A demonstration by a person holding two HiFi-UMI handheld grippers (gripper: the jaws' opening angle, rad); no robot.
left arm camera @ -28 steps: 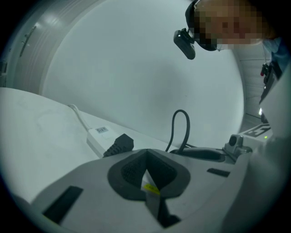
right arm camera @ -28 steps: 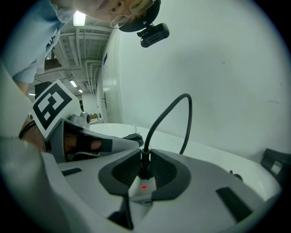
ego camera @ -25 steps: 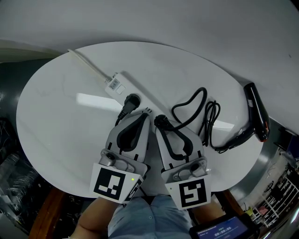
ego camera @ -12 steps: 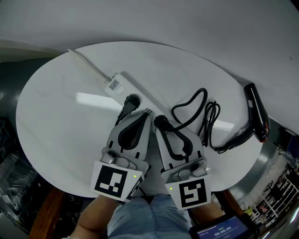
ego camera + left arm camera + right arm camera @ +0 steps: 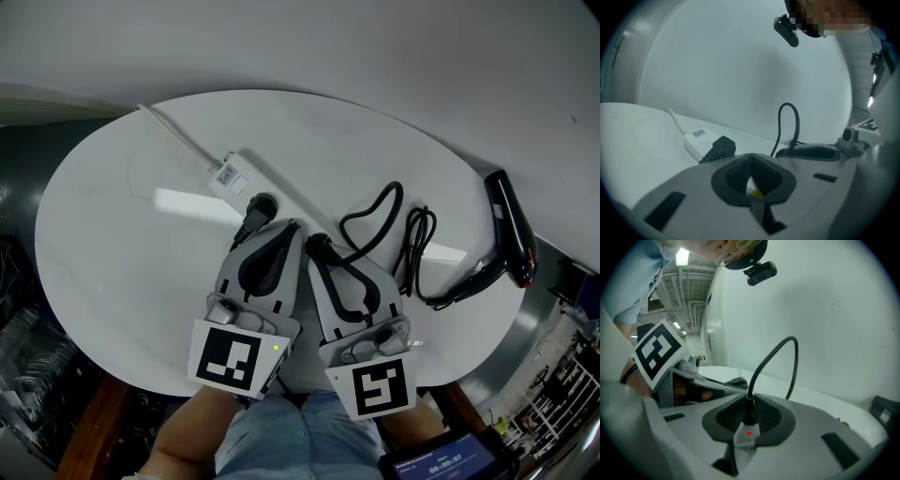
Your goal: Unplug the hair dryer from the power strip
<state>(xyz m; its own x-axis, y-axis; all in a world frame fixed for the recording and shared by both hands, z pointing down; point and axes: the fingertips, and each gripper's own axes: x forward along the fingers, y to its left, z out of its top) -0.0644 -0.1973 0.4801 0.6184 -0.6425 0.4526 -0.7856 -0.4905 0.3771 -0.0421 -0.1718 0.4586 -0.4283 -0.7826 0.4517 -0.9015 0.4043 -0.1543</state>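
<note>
A white power strip (image 5: 242,173) lies slantwise on the round white table (image 5: 112,244), with its near end hidden under my grippers. My left gripper (image 5: 292,225) is shut on that near end, and a white sliver shows between its pads (image 5: 736,176). My right gripper (image 5: 317,246) is shut on the hair dryer's black plug (image 5: 749,414). Its jaws have just been closing on the plug. The plug stands on a white piece with a red light. Its black cable (image 5: 375,220) loops right to the black hair dryer (image 5: 511,230) at the table's rim.
A second black plug (image 5: 260,208) sits in the strip just ahead of my left gripper. The strip's white lead (image 5: 178,131) runs off the table's far left. Coiled cable (image 5: 420,253) lies right of my right gripper. A white wall (image 5: 375,47) rises behind.
The head view has shifted slightly. Both grippers have stayed where they were, on the strip and on the plug.
</note>
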